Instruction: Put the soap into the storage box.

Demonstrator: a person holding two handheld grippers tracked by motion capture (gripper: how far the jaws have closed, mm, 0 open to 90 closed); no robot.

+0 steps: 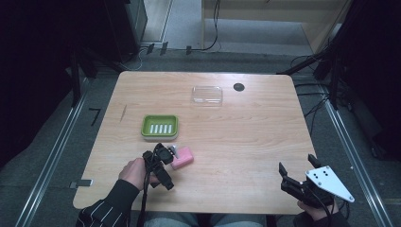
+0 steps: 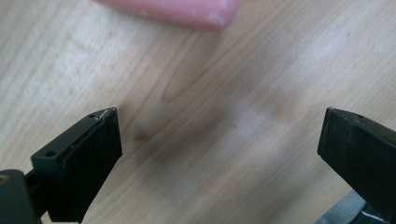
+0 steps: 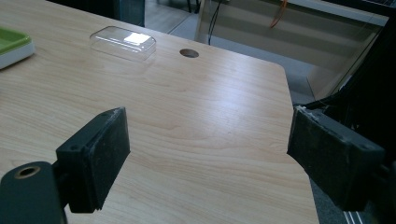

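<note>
A pink soap bar (image 1: 182, 158) lies on the wooden table (image 1: 236, 137), just in front of a green soap dish (image 1: 160, 126) with a slotted white insert. My left gripper (image 1: 163, 165) hangs close over the table beside the soap's left end, pointing steeply down. In the left gripper view my left gripper (image 2: 219, 126) stands wide open over bare wood, and the soap (image 2: 177, 11) lies beyond the tips. My right gripper (image 1: 297, 164) rests near the front right corner, and the right gripper view shows my right gripper (image 3: 208, 121) open with nothing in it.
A clear plastic lid (image 1: 207, 94) lies at the back middle of the table, with a round cable hole (image 1: 239, 86) to its right. The right gripper view has the lid (image 3: 122, 42), the hole (image 3: 188, 53) and the dish's edge (image 3: 11, 44). Cables run across the floor behind.
</note>
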